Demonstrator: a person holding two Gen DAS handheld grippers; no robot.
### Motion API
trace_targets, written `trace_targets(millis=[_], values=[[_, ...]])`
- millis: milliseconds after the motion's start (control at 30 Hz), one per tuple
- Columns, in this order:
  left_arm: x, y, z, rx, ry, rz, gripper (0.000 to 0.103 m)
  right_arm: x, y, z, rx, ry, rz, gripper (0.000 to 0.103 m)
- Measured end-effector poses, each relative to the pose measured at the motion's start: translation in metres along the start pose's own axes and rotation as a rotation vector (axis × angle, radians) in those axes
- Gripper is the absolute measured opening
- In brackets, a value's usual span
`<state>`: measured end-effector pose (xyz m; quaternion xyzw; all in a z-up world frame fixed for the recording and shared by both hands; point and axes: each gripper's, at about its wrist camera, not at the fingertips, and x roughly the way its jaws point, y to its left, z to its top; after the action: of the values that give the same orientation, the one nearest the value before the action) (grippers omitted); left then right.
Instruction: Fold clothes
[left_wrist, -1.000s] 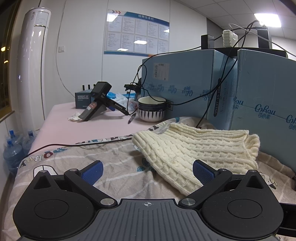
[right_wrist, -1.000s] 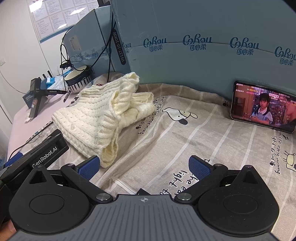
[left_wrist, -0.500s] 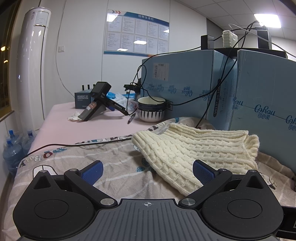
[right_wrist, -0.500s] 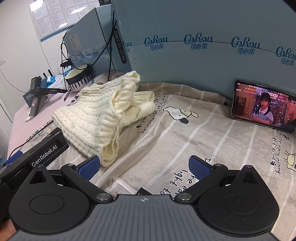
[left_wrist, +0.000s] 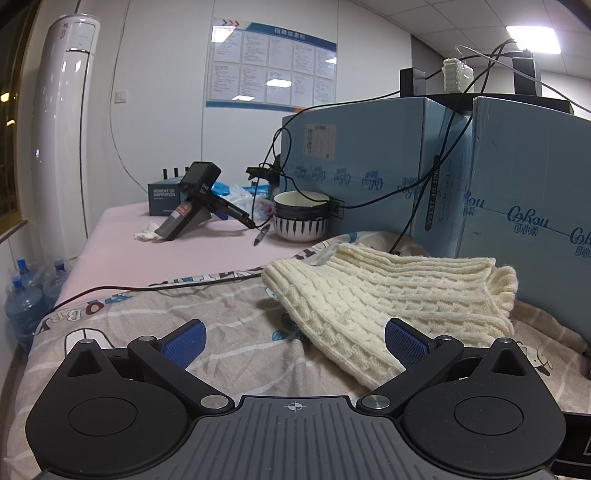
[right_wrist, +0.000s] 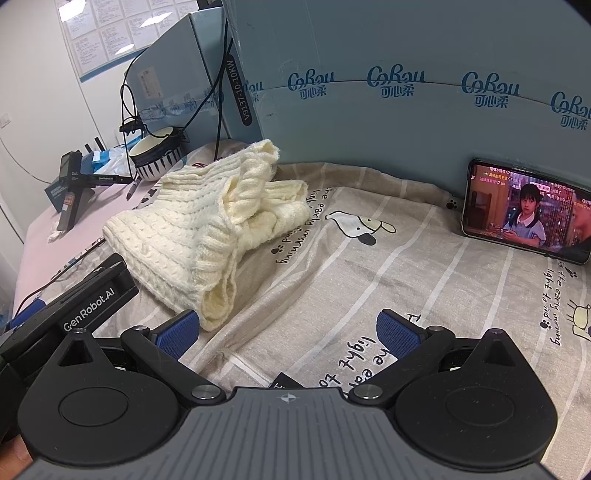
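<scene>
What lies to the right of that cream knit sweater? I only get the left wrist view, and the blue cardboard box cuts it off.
Observer: A phone leans against the blue cardboard box, its screen playing a video.
Operator: Is the sweater folded neatly?
Observer: No. From the right wrist view, the cream knit sweater is bunched up, with a ribbed edge flopping over.
Operator: Is the other tool holding it?
Observer: No. The right tool is open over the printed sheet.
</scene>
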<state>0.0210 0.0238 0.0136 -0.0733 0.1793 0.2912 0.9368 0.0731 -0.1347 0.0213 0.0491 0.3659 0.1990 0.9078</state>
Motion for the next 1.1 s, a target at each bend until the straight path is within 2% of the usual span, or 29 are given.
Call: trace_targets(millis=[1100], values=[[-0.0007, 0.0015, 0.0, -0.014, -0.001, 0.008, 0.103, 0.0, 0.0002, -0.0003, -0.002, 0.002, -0.002, 0.103]])
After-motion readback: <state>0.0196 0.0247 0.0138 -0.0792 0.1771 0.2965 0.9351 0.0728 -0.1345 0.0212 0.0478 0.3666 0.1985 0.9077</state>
